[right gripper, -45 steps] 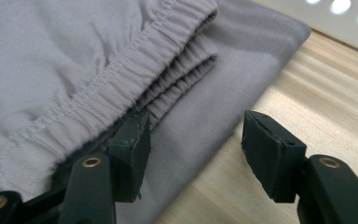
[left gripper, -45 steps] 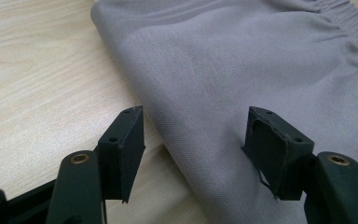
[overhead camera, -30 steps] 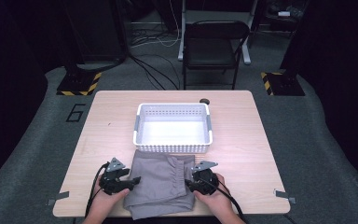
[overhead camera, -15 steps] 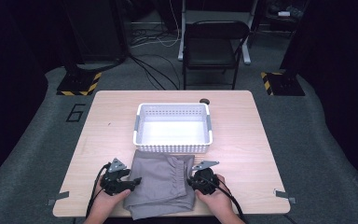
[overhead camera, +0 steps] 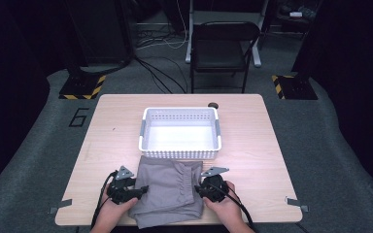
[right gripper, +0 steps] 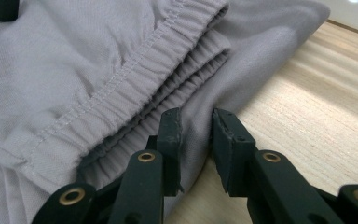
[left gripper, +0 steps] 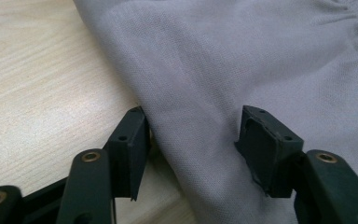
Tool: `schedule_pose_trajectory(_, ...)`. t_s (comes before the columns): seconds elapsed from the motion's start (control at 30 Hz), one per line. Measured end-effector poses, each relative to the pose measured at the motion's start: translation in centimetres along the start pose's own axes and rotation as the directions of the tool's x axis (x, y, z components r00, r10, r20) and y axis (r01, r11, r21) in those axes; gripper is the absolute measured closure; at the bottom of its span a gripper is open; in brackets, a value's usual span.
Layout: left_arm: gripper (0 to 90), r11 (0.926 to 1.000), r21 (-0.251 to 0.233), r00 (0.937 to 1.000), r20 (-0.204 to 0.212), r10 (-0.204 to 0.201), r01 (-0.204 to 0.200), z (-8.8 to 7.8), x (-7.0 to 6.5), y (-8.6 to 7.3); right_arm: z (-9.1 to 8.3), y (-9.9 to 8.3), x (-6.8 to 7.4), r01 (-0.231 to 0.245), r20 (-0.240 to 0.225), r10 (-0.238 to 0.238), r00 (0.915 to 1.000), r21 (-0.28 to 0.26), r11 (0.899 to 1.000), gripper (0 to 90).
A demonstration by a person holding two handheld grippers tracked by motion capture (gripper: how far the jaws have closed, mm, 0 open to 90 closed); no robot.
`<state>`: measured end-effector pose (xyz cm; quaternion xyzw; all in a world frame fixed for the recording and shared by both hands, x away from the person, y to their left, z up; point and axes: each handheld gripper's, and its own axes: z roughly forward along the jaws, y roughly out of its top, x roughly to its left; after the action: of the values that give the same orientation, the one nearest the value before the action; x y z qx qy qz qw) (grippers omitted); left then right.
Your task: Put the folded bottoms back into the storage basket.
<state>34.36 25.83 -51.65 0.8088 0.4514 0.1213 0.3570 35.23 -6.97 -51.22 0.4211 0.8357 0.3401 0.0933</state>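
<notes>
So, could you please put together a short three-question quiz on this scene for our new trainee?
1. True or false: the grey garment lies inside the white basket.
2. Which gripper has the narrower jaw gap around a fold of the cloth: left gripper or right gripper?
3. What sewn feature of the garment runs past the right gripper's jaws?

Key: 1. False; it lies on the table, in front of the basket. 2. The right gripper. 3. The gathered elastic waistband.

Left gripper [overhead camera: 141, 190] & right gripper [overhead camera: 200, 190], each just beside the grey garment [overhead camera: 167, 191]: matte black bodies, grey three-cornered plate on top, black cable trailing back. Jaws black, flat rectangular pads; brass-ringed pivot holes, small screws on pad backs. Hands bare, no sleeves visible.
</notes>
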Motion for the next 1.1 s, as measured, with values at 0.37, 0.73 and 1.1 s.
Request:
schedule_pose_trajectory(0.37,59.1,0.9999,-0.012,1.0,0.002,-0.006,0.006,0.1,-0.48,-0.07,0.11,0.0,-0.02,-0.008,-0.008,0.008,0.9999,-0.008,1.0,77.1)
schedule_pose_trajectory(0.73,67.1,0.9989,-0.019,0.9991,0.001,-0.043,0.043,-0.08,-0.46,-0.15,0.06,0.08,-0.09,-0.024,-0.026,0.024,0.9994,-0.005,1.0,84.8)
schedule_pose_trajectory(1.1,78.5,0.9978,-0.037,0.9985,0.008,-0.055,0.055,-0.59,-0.64,0.11,-0.15,0.15,-0.11,-0.017,-0.036,0.017,0.9992,-0.007,1.0,85.9)
